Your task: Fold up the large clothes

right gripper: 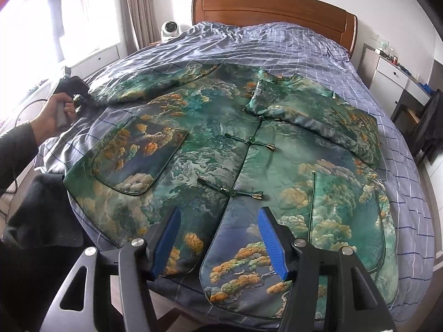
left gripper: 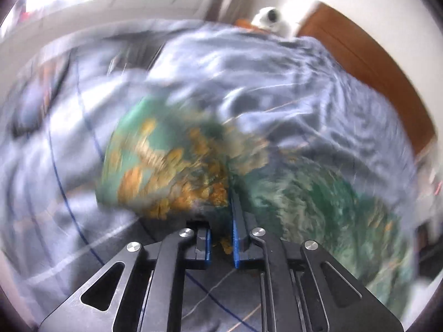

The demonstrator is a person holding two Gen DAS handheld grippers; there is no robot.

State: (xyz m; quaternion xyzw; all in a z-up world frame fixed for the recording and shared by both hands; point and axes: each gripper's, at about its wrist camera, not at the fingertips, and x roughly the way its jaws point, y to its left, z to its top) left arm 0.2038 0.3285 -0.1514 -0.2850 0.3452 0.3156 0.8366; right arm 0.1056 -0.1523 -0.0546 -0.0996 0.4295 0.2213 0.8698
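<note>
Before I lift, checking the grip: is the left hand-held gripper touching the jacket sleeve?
Touching. In the left wrist view the left hand-held gripper has its pads shut on the jacket sleeve.

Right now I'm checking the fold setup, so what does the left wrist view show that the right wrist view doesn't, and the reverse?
Only the left wrist view, though blurred, shows the left gripper shut on a fold of the green patterned jacket.

Only the right wrist view shows the whole jacket spread flat with its knot buttons, one sleeve folded across the chest, the open right gripper above the hem, and the hand at the far sleeve.

Both show the checked bedsheet, wooden headboard and white camera.
</note>
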